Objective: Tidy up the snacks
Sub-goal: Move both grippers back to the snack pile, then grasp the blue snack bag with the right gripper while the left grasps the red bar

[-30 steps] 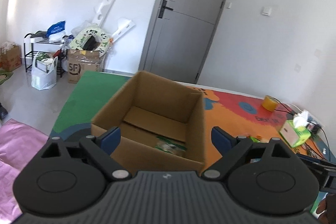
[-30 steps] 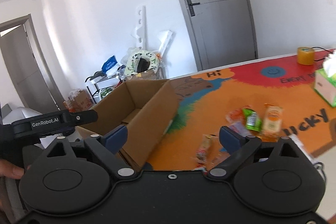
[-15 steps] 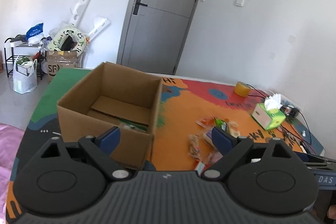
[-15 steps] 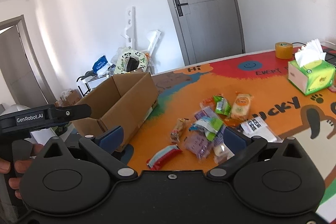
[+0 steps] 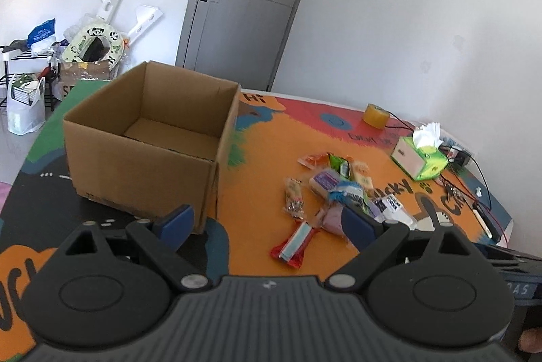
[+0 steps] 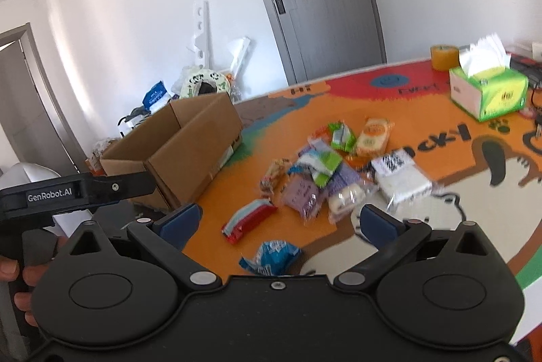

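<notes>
Both the left gripper (image 5: 267,221) and the right gripper (image 6: 277,221) have their jaws released, holding nothing. The pile of small wrapped snacks (image 6: 325,172) lies on the colourful table (image 5: 261,165), beside the open brown cardboard box (image 5: 145,138).

White walls (image 5: 389,33), grey door (image 5: 237,9) shut, bright daylight. Cluttered black rack (image 5: 20,63) and bags at left wall; pale tiled floor (image 5: 13,145) beneath.
</notes>
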The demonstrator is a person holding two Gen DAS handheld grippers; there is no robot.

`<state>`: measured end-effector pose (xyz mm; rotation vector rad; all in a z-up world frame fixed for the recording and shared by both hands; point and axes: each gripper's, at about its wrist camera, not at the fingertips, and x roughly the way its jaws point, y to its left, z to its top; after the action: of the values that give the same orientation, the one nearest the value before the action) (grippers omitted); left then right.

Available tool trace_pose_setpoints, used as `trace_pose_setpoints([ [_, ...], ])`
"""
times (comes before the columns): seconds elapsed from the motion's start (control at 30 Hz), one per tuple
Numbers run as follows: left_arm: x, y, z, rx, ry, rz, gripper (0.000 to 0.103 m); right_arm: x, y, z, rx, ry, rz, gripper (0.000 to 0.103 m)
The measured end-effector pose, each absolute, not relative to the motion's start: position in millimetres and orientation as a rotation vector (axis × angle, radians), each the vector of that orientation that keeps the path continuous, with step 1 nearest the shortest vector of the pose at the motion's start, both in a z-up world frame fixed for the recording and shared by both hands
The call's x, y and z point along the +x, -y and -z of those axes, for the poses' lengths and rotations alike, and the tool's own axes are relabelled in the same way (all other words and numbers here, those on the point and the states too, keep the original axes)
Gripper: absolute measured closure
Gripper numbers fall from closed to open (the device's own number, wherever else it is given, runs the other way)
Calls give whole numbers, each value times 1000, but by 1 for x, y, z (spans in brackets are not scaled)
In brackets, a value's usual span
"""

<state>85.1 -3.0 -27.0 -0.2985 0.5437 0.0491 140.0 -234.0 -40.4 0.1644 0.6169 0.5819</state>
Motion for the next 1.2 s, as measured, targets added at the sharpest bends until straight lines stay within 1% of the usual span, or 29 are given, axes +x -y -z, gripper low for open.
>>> trace_pose_setpoints([
  [0.17, 88, 6, 36, -295, -543, -38, 10, 142, 229, 53, 175, -643, -591, 3],
  [0.3, 90, 6, 43, -300, -551, -34, 12, 147, 224, 64, 191, -672, -591, 8],
  [0.4, 92, 5, 50, -304, -561, -35, 12, 150, 216, 71, 182, -680, -585, 8],
  [0.43, 93, 5, 53, -301, -565, -37, 13, 152, 214, 74, 176, -687, -586, 9],
  [0.47, 93, 5, 55, -298, -566, -34, 13, 153, 211, 78, 172, -695, -588, 13],
  [0.5, 94, 5, 57, -297, -568, -31, 15, 154, 209, 81, 167, -703, -590, 16],
  [0.67, 95, 1, 61, -311, -570, -36, 20, 155, 200, 90, 143, -721, -589, 18],
  [0.77, 97, -2, 62, -311, -570, -39, 22, 156, 195, 93, 124, -722, -601, 25],
  [0.9, 101, -3, 67, -312, -578, -50, 22, 159, 194, 96, 121, -710, -593, 49],
  [0.93, 103, -3, 68, -311, -581, -50, 22, 160, 196, 97, 135, -711, -597, 61],
  [0.97, 105, -2, 69, -306, -583, -47, 22, 162, 199, 97, 146, -712, -591, 64],
  [1.03, 109, 3, 71, -292, -584, -41, 22, 163, 205, 98, 164, -708, -586, 67],
  [1.2, 117, 19, 74, -247, -579, -26, 24, 165, 223, 100, 199, -691, -557, 67],
])
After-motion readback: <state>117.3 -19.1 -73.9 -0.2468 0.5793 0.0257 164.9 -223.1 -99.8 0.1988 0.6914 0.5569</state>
